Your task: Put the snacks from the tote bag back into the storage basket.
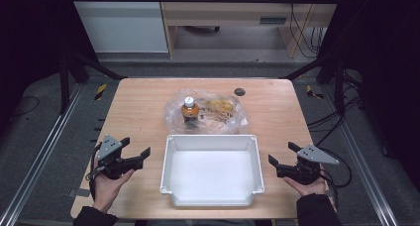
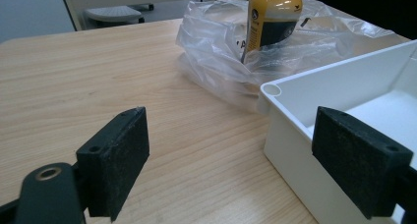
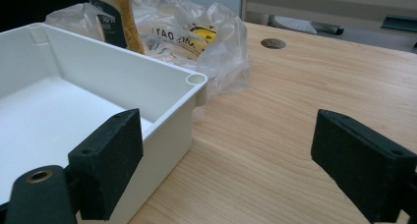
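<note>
Left gripper [image 1: 136,147] and right gripper [image 1: 281,154]: jaws spread, holding nothing, flanking white bin [image 1: 212,137]. Bottle [image 1: 189,108] upright inside plastic bag [image 1: 228,118], just beyond bin's far edge.

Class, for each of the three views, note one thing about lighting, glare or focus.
High view: the table is lit, the surroundings fall dark. Left gripper view: glare on the plastic bag, and the bottle looks soft. Right gripper view: the white tray is bright and the near tool pads are slightly blurred.

We see the orange-capped yellow bottle [image 2: 273,18] cut off by the top edge; the crinkled clear plastic bag [image 1: 208,112] blurs its yellow contents.
</note>
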Demonstrator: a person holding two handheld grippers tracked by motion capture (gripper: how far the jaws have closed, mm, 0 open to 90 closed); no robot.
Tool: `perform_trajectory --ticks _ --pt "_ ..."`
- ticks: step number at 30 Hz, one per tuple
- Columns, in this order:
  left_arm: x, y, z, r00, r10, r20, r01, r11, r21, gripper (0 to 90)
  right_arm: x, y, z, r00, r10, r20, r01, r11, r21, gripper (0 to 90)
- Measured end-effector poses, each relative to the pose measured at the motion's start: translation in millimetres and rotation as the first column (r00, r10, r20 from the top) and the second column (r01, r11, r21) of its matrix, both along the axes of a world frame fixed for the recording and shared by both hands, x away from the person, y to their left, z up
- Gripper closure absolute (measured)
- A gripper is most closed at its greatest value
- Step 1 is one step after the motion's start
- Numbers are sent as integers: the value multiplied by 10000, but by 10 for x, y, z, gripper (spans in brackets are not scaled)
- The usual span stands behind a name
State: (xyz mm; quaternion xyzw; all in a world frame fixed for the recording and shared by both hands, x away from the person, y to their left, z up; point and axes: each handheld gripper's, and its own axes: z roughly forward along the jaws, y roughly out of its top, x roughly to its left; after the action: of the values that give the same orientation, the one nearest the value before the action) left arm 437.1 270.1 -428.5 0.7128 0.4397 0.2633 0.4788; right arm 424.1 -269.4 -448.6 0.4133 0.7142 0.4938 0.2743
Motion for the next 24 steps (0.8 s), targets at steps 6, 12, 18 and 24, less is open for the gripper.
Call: perform_trajectory --ticks 6,12,18,24 --pt "-11 -7 13 9999 60 157 -59 10000 -30 138 -2 3 -4 10000 -6 -48 6 10000 -50 127" --pt "-2 -49 30 9998 47 191 -46 10000 -66 139 -6 -1 -1 10000 -54 -39 54 10000 -40 128" --pt "19 -100 75 9996 -51 260 55 9999 -144 139 0 0 -5 10000 -36 -85 36 9999 -97 128" --pt "28 -141 101 9994 -167 290 173 9996 -228 142 3 -4 -4 9999 -86 -84 85 9999 -126 128"
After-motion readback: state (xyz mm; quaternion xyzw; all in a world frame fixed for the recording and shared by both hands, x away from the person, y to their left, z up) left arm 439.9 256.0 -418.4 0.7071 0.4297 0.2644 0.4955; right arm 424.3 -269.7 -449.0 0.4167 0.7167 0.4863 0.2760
